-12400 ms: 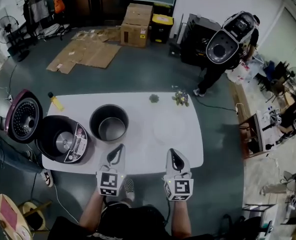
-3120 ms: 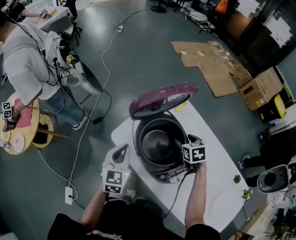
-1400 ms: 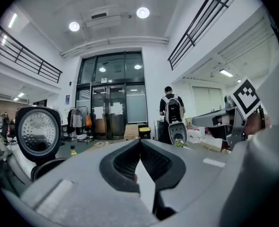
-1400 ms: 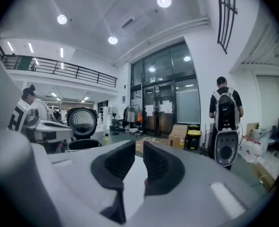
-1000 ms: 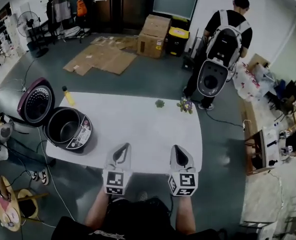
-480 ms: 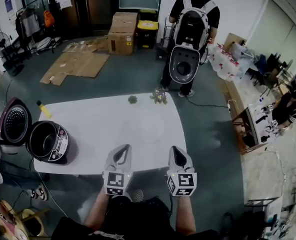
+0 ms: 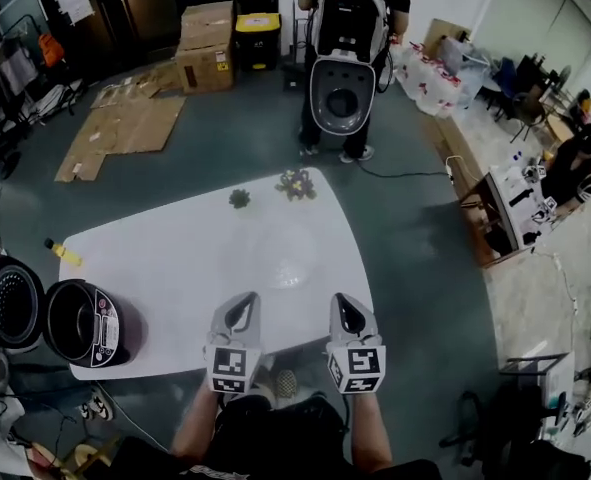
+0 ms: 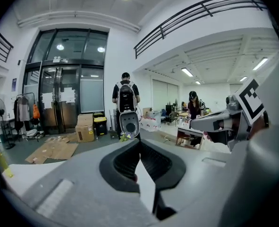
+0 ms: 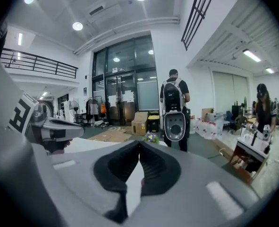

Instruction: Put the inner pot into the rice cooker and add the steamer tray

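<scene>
The rice cooker [image 7: 95, 328] sits at the counter's [image 7: 175, 258] near left corner with its lid [image 7: 10, 303] open. The inner pot [image 7: 73, 323] appears seated inside, so I judge that half done and the steamer tray yet to be added. No tray shows plainly: a faint pale round patch near the counter's middle may be it, but it is too washed out to tell, and the cooker's inside is dark. The left gripper [image 7: 242, 303] and right gripper [image 7: 341, 303] hover over the near edge, fingers together on nothing.
</scene>
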A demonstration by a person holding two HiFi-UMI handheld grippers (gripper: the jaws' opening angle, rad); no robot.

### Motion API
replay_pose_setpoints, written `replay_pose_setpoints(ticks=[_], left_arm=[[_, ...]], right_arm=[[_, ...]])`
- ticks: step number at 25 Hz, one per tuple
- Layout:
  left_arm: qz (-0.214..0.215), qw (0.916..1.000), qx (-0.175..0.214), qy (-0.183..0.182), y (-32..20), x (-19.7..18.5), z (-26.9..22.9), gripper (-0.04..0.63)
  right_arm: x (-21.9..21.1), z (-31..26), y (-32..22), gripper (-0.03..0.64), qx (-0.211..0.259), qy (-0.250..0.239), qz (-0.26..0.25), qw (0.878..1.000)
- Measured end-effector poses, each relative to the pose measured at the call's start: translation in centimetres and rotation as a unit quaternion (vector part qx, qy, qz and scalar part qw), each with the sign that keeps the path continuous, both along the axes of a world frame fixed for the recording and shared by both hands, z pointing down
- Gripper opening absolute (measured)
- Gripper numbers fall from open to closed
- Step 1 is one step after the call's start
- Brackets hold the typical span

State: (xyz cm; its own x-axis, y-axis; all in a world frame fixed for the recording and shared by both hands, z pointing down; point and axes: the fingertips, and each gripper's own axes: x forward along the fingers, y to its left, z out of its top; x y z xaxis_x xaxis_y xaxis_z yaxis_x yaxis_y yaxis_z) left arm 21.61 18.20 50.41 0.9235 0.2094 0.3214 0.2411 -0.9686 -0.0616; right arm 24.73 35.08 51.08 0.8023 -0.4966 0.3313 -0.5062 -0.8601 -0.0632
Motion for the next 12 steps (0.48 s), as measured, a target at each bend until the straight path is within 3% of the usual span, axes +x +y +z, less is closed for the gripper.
replay_pose_setpoints(ticks=[12], left_arm=[[0.025, 0.997, -0.012, -0.072, -2.0, 8.0, 6.9, 0.011]], right_arm=[[7.0, 7.3, -2.1, 0.008, -0.022, -0.075, 0.028, 0.997]])
